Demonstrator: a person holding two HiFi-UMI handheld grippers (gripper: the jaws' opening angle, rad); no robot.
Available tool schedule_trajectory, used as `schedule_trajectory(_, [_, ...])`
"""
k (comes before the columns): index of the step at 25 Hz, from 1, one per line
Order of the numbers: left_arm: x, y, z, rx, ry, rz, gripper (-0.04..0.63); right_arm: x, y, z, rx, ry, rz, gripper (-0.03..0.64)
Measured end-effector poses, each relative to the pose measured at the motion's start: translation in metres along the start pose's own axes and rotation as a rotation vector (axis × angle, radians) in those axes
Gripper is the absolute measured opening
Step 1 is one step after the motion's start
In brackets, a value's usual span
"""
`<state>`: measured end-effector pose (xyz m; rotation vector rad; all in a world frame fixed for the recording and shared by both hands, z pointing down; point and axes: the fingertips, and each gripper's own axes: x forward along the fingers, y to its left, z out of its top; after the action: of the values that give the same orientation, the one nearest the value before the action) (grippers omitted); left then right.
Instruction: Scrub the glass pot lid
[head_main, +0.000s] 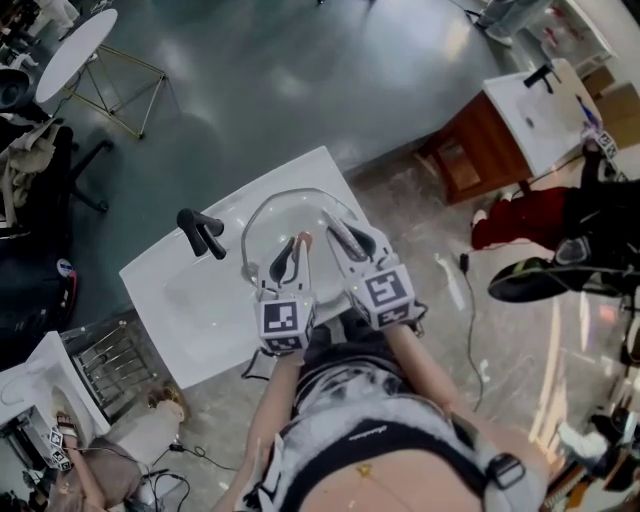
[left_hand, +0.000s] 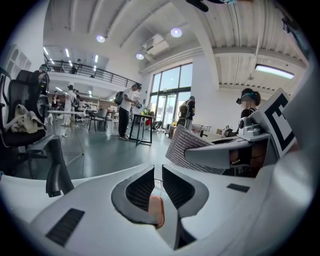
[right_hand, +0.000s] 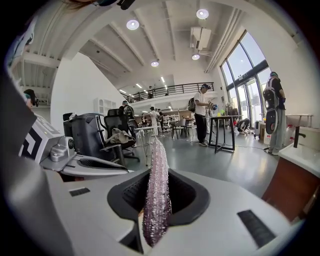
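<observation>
Ceiling lamps (right_hand: 132, 24) and tall windows (left_hand: 170, 92) lit the hall brightly; the floor (head_main: 300, 70) glared, and both gripper views bent into dark, fisheye edges.

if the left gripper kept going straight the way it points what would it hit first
The copper-coloured handle of the glass pot lid: it sits low between the left gripper's jaws. Depth is unclear, but the glass probably follows.
</observation>
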<state>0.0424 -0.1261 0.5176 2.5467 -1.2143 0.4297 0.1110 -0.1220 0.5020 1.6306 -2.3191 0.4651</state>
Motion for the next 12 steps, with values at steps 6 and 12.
schedule_trajectory(6, [0.013,0.006,-0.023,0.003,0.062,-0.005,0.094,0.01,-0.006,-0.014,0.003,0.04,-0.016,0.083])
schedule_trajectory(12, [0.027,0.008,-0.05,-0.001,0.126,-0.028,0.141,0.022,-0.008,-0.026,0.017,0.065,-0.015,0.083])
